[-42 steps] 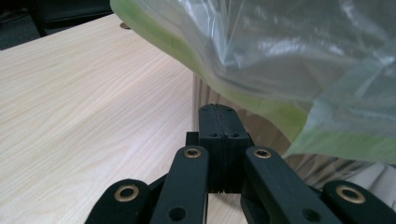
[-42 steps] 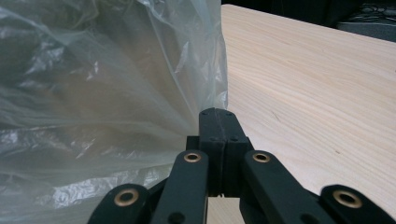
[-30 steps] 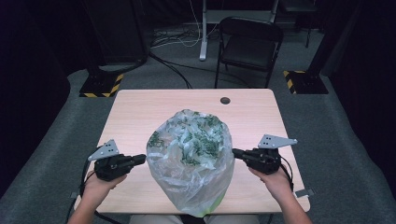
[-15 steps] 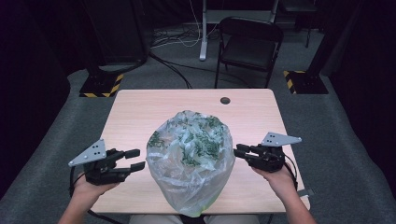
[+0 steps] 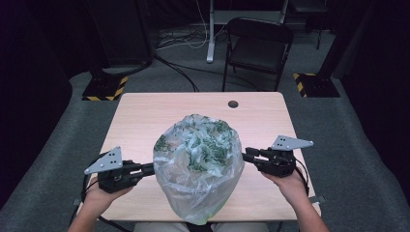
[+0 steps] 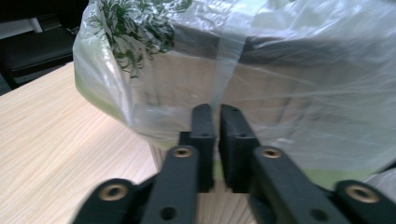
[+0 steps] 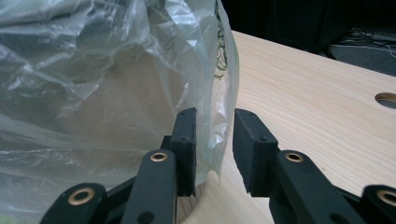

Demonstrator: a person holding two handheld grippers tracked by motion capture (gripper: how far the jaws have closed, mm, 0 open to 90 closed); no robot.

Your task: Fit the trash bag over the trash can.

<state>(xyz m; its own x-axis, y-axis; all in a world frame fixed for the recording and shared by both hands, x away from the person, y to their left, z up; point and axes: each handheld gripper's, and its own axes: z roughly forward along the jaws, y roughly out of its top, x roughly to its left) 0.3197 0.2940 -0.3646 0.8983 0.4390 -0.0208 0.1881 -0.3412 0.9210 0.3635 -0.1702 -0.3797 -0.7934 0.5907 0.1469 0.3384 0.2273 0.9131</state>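
From the high view, the plastic bag point(image 5: 198, 166) stands puffed up on the table point(image 5: 140, 121), its long axis running from the cable hole point(image 5: 233, 104) toward the person. The left gripper point(image 5: 145, 170) meets the bag's left flank, the right gripper point(image 5: 247, 155) its right.

In the left gripper view, the left gripper point(image 6: 216, 116) has just clenched, seemingly pinching a fold of the bag point(image 6: 280, 70).

In the right gripper view, the right gripper point(image 7: 214, 126) has been parting slightly; the bag's point(image 7: 93, 93) edge hangs unpressed between the jaws.

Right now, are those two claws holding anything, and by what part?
The left gripper pinches the plastic bag by a fold of its side. The right gripper is open, the bag's edge loose between its jaws.
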